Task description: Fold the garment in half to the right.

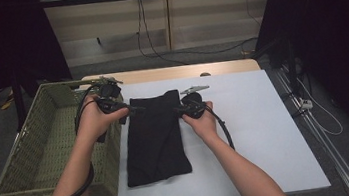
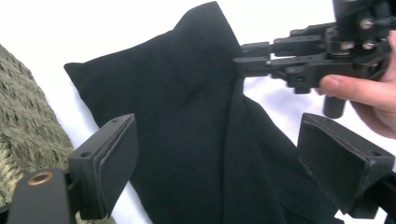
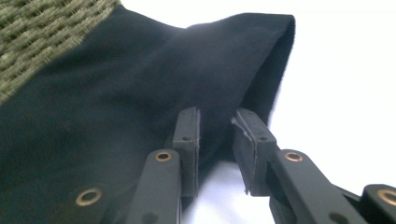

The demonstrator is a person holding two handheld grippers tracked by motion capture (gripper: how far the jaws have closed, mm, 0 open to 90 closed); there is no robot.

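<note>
Black folded cloth lies on white tabletop, long axis running away from person, wicker basket alongside. Left tool wide open over near-left corner. Right tool narrowly parted at right edge fold, fabric between pads, not clamped.

Left hand-held gripper gapes wide; right hand-held gripper stands narrowly parted.

A plain black cloth lay on a white table. The basket was olive green with a woven pattern. Both grippers, left and right, were black, with brass-coloured rivets. The right one carried a grey plate.
</note>
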